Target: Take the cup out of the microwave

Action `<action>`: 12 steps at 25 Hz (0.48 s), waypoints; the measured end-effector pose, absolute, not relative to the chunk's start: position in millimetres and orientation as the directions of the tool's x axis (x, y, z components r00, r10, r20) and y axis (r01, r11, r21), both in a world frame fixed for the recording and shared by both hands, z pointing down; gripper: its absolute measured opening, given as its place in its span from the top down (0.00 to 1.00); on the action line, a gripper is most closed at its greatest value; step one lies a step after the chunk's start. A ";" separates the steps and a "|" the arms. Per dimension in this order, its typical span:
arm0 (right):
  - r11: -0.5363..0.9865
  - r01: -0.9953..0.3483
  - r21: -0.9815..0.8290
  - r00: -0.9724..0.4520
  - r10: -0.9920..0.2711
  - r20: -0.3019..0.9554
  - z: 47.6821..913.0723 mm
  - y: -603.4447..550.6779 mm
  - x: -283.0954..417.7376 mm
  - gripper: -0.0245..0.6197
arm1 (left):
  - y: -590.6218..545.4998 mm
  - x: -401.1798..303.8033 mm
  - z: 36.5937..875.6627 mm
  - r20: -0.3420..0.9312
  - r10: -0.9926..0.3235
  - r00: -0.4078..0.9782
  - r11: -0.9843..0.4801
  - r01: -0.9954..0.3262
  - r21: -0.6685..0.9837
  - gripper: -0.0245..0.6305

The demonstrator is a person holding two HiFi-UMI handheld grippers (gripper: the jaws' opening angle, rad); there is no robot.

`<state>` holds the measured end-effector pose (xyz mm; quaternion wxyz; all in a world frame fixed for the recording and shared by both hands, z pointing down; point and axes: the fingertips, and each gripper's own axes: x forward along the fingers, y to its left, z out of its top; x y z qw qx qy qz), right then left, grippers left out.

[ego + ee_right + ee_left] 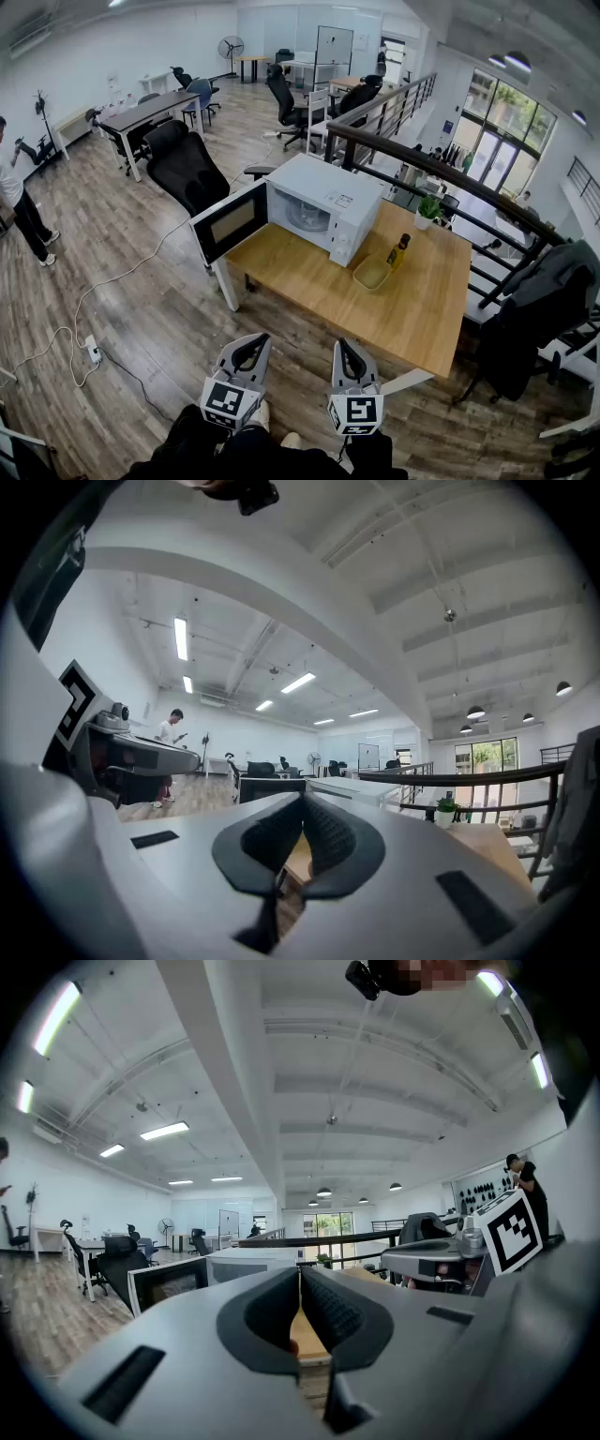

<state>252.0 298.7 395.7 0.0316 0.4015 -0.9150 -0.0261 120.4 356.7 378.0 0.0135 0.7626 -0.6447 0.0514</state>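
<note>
A white microwave (323, 202) stands on the wooden table (422, 309) with its door (230, 222) swung open to the left. Inside the cavity a pale round shape (306, 217) shows; I cannot tell whether it is the cup. My left gripper (251, 345) and right gripper (345, 350) hang side by side short of the table's near edge, both shut and holding nothing. The left gripper view looks past the shut left gripper (300, 1275) at the microwave (248, 1262). The right gripper view shows the shut right gripper (302, 804) before the table.
A yellow bowl (372, 273), a dark bottle (398, 251) and a small potted plant (428, 210) sit right of the microwave. A black office chair (187, 169) stands behind the door. A railing (450, 169) runs past the table. Cables (122, 277) cross the floor; a person (19, 202) stands far left.
</note>
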 end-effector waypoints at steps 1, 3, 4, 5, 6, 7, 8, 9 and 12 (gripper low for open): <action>0.675 -0.735 0.068 -0.675 -0.737 0.028 394.0 294.4 249.8 0.94 | 353.0 117.8 378.7 0.097 -0.982 0.162 -0.167 -0.985 -0.045 0.92; 0.674 -0.736 0.058 -0.675 -0.738 0.017 391.6 286.3 244.9 0.94 | 346.1 112.1 380.0 0.099 -0.982 0.161 -0.166 -0.985 -0.043 0.92; 0.675 -0.736 0.055 -0.675 -0.737 0.015 391.1 282.5 242.0 0.94 | 343.0 108.8 380.4 0.100 -0.982 0.160 -0.165 -0.985 -0.042 0.92; 0.676 -0.735 0.053 -0.677 -0.736 0.014 390.9 279.0 238.5 0.94 | 340.0 105.1 380.6 0.102 -0.982 0.159 -0.164 -0.986 -0.041 0.92; 0.678 -0.733 0.054 -0.678 -0.735 0.014 390.8 275.5 234.2 0.94 | 337.1 100.7 380.7 0.103 -0.982 0.158 -0.162 -0.986 -0.040 0.92; 0.681 -0.731 0.055 -0.681 -0.732 0.015 390.8 271.9 229.0 0.94 | 334.0 95.6 380.9 0.104 -0.982 0.155 -0.160 -0.986 -0.039 0.92; 0.683 -0.728 0.056 -0.683 -0.730 0.016 390.8 268.0 223.2 0.94 | 330.4 89.9 381.0 0.106 -0.983 0.153 -0.158 -0.987 -0.040 0.92; 0.684 -0.728 0.054 -0.684 -0.729 0.017 390.5 263.5 217.1 0.94 | 326.1 84.0 380.8 0.107 -0.983 0.151 -0.156 -0.987 -0.040 0.92; 0.686 -0.726 0.056 -0.686 -0.727 0.014 387.3 247.6 197.5 0.94 | 309.9 65.1 377.2 0.104 -0.983 0.150 -0.156 -0.987 -0.044 0.92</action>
